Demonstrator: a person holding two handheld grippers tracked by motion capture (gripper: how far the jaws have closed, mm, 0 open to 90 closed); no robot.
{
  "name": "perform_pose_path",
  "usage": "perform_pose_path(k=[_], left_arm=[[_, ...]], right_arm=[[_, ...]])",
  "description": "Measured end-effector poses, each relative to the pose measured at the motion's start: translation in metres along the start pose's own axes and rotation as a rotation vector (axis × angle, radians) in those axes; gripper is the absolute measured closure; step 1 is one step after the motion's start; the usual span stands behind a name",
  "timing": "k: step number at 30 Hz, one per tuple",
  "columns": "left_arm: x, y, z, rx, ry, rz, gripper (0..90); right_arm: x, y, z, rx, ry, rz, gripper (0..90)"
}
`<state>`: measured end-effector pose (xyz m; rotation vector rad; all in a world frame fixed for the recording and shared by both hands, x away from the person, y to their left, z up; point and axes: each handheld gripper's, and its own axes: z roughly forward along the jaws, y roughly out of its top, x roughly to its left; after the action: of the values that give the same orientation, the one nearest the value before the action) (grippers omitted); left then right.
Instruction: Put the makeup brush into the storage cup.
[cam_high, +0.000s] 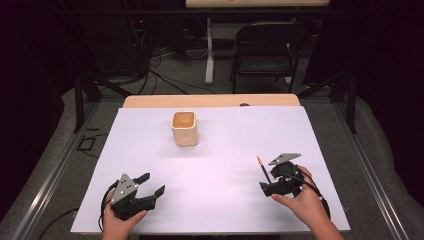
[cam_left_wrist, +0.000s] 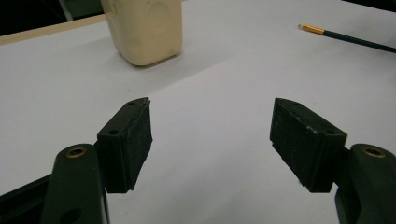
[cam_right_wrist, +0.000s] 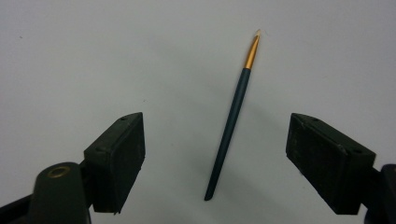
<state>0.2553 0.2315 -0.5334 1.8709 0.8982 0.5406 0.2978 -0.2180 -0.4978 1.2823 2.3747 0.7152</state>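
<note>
Two hand-held grippers sit over a white tabletop (cam_high: 215, 200), one at each near corner. Going from the left, the left hand-held gripper (cam_high: 152, 184) hangs low over the sheet with its jaws spread wide and nothing between them; in the left gripper view its black pads (cam_left_wrist: 135, 140) look matte and slightly scuffed, blocky with bevelled tips, each fixed to an arm with a brass-ringed hole. A grey three-cornered plate tops its body.

Farther up the tabletop, roughly in the middle, stands a cream cup (cam_high: 184, 128), upright, squarish with rounded corners, smooth and dull-glazed, with a warmer tan inside. It is well apart from both hand-held grippers, and bare tabletop lies between it and them.

To the right lies a thin paintbrush (cam_high: 263, 169), flat on the tabletop, with a dark green handle tapering to a point, a gold metal ferrule and a small pale tip that points away from the person. The right hand-held gripper (cam_high: 266, 187) hovers over its near end, jaws wide on either side of the handle, pads clear of it.

Beyond the tabletop's wooden far edge stand a black folding chair (cam_high: 265, 47) and loose cables on a grey floor.
</note>
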Motion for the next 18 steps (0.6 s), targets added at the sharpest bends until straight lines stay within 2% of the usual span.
perform_pose_path(k=[18], left_arm=[[-0.0002, 0.0000, 0.0001, 0.000, -0.001, 0.000, 29.7]], right_arm=[[-0.0046, 0.0033, 0.0000, 0.025, -0.002, 0.002, 19.7]])
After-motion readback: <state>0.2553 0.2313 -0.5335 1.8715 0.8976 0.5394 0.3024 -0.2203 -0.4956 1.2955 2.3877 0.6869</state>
